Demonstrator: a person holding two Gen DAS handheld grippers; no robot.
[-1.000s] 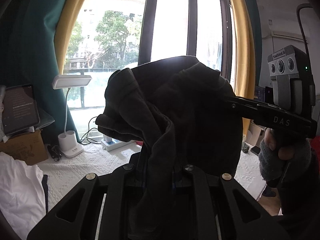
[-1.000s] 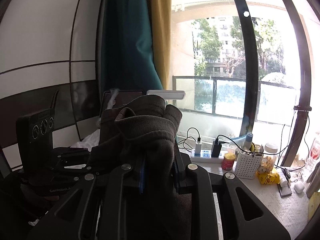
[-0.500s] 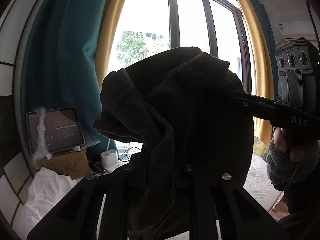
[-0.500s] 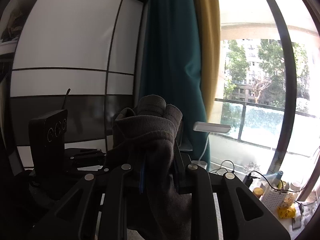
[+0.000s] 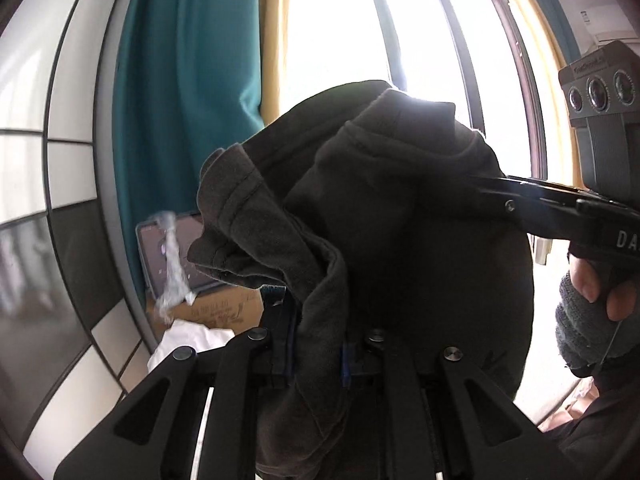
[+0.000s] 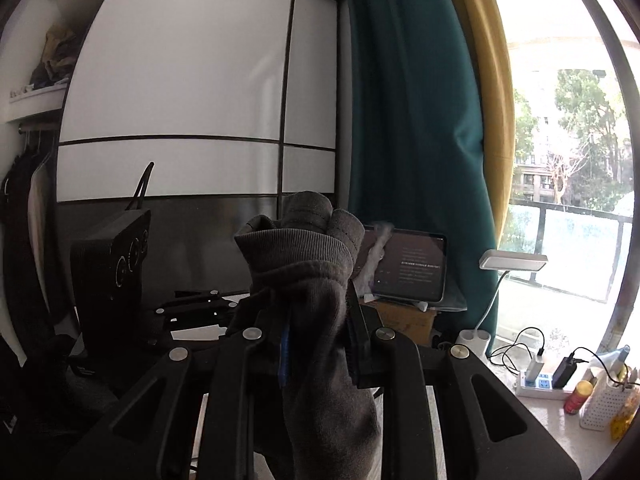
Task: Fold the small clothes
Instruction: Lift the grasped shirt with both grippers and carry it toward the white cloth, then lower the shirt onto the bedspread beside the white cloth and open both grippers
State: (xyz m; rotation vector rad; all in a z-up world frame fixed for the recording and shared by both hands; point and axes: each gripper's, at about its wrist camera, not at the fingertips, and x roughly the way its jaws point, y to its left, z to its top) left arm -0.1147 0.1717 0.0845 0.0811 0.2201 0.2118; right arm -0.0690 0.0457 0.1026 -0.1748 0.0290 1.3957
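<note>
A dark grey garment [image 5: 392,240] is held up in the air between both grippers. My left gripper [image 5: 316,344] is shut on its edge; the cloth bunches over the fingers and fills the view. My right gripper [image 6: 316,332] is shut on a ribbed hem of the same garment [image 6: 304,264]. The right gripper's body shows at the right of the left wrist view [image 5: 560,208], reaching into the cloth. The left gripper's body shows at the left of the right wrist view [image 6: 116,264]. The garment's lower part hangs out of view.
A teal curtain [image 6: 408,120] and a bright window [image 5: 340,40] are behind. A tablet [image 6: 412,268] stands on a cardboard box [image 5: 224,312], with white cloth [image 5: 188,340] beside it. A desk lamp [image 6: 512,260], power strip [image 6: 540,384] and small items sit on the sill.
Both grippers have risen and tilted up with the garment, and the views have swung left toward the curtain and wall. The grip on the cloth is the same.
</note>
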